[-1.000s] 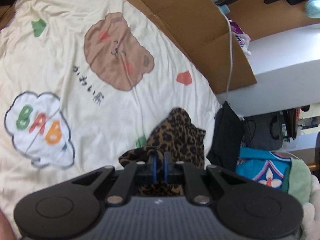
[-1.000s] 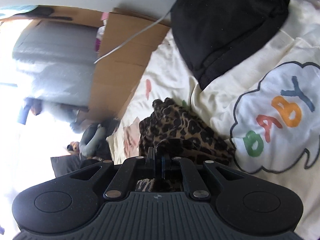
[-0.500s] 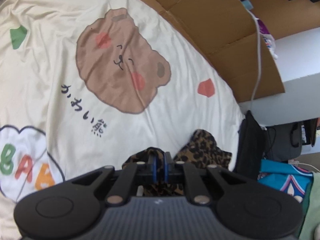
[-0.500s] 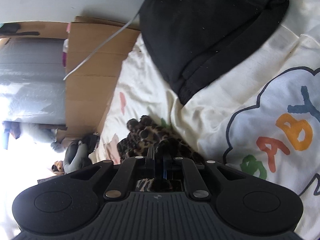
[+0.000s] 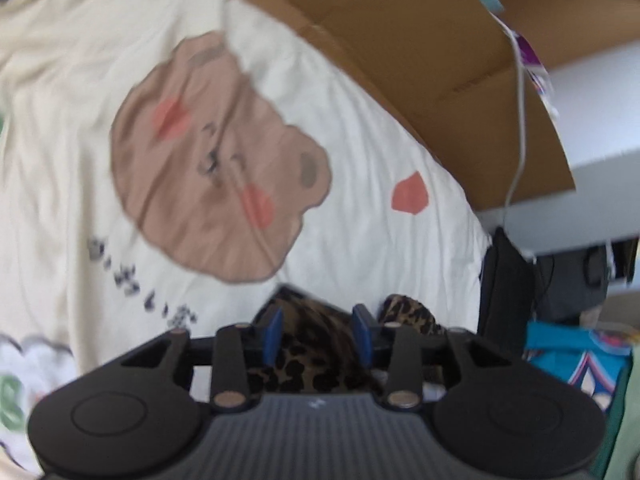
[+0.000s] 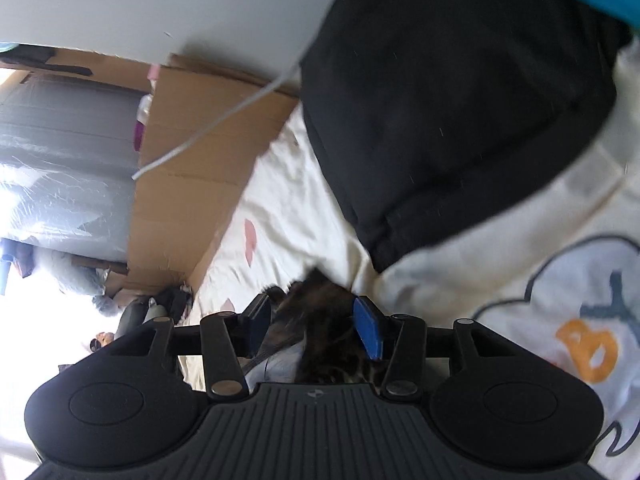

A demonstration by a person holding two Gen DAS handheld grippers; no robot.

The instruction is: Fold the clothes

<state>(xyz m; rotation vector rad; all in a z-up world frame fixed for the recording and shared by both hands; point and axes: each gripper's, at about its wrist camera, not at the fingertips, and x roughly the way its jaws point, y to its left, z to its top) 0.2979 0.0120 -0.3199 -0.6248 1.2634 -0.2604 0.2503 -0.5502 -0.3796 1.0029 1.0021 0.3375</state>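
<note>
The big cream blanket with the bear spreads ahead of both grippers. The leopard cloth lies just below the left gripper and right gripper. Both were pinching it a moment ago and have now let go, fingers wide apart, so this fold looks done

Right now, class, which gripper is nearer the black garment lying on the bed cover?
Right. The right gripper sits just below the black garment, which fills its view. The left gripper has the garment farther off to its right, beyond the leopard-print garment.
</note>
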